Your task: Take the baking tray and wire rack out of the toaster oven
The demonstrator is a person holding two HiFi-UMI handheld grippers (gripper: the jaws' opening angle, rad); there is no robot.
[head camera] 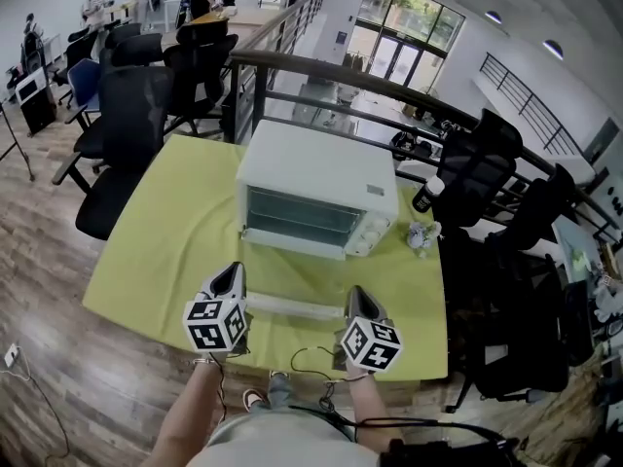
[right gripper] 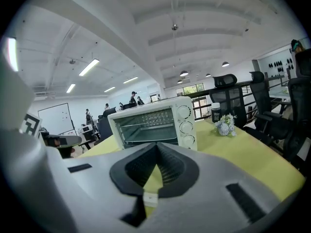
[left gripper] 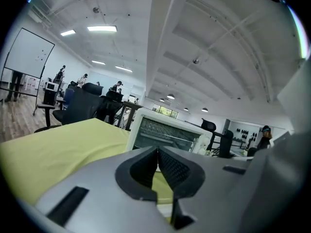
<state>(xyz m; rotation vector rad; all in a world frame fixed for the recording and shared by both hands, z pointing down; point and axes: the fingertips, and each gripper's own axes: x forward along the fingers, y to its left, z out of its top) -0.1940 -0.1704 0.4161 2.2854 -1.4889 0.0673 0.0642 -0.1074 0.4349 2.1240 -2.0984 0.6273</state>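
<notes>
Head view: a white toaster oven (head camera: 316, 168) sits near the back of a bench (head camera: 175, 241) covered in yellow-green cloth. Its front cavity faces the person. A white strip (head camera: 292, 305) lies on the bench in front of it and looks like the handle of the oven door folded down flat. The left gripper (head camera: 234, 272) and right gripper (head camera: 358, 296) hover just short of that strip, on either side, both pointing at the oven. A dark bottle (head camera: 428, 195) and a small bunch of flowers (head camera: 421, 236) stand to the oven's right.

Left gripper view: the left gripper (left gripper: 158, 152) has its jaws clenched together with nothing between them. Beyond them is the toaster oven (left gripper: 167, 132), with wire bars visible inside.

Right gripper view: the right gripper (right gripper: 156, 147) also has its jaws pressed together, empty. The toaster oven (right gripper: 155, 125) fills the middle distance, its knobs on the right. The wire rack (right gripper: 148, 132) spans the cavity. The baking tray is presumably in there too, but it cannot be told apart from the rack.

Judging by these views, only the door has been opened. The rack and tray are both inside the oven and untouched. Each has yet to be reached, gripped, slid out and set down on the bench.
</notes>
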